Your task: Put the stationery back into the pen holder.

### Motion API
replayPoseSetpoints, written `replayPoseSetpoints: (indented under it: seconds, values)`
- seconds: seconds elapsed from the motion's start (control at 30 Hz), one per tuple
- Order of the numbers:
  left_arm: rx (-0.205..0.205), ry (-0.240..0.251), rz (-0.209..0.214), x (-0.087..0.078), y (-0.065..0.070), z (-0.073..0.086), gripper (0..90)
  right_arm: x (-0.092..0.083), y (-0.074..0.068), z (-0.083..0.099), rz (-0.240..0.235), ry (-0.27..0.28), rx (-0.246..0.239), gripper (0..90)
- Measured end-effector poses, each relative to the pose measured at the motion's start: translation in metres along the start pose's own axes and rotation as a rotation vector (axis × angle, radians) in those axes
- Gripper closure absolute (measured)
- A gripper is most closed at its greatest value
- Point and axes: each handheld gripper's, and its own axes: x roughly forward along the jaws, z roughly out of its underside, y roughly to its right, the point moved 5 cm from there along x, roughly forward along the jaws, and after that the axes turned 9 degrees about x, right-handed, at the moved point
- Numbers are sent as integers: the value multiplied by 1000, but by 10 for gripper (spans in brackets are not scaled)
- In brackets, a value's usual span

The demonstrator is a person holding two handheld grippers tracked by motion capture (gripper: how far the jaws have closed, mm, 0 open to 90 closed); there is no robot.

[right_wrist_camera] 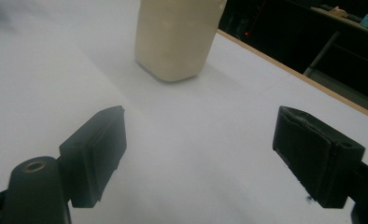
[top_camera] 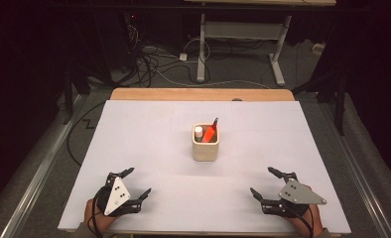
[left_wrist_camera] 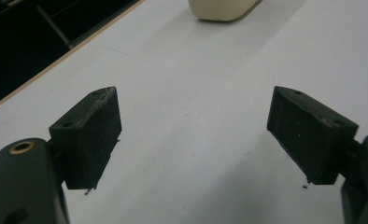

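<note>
Near the surface's front edge, left gripper (top_camera: 137, 182) & right gripper (top_camera: 263, 182) sit by opposite corners, jaws spread wide, nothing held. Cream cup (top_camera: 205, 143) w/ red pen (top_camera: 211, 132) & white cylinder (top_camera: 198, 131) stands mid-surface, well apart from both. Looks like pre-reach stage; next move prob needs one gripper going fwd and lining up above the pen.

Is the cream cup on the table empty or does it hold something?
Not empty: the cream cup stands upright holding an orange pen and a white-capped item.

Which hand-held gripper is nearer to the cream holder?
Right, only slightly. The right hand-held gripper is near-right of the cream holder; the left hand-held gripper is near-left, somewhat farther.
</note>
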Motion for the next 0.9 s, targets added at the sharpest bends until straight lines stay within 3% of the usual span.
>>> replayPoseSetpoints:
  seconds: [0.23,0.9]
  values:
    - [13,-10,8,2,1,0,173,2,-2,2,-3,-16,-5,181]
    - [-4,-11,6,7,-4,-1,173,2,4,7,3,-21,11,180]
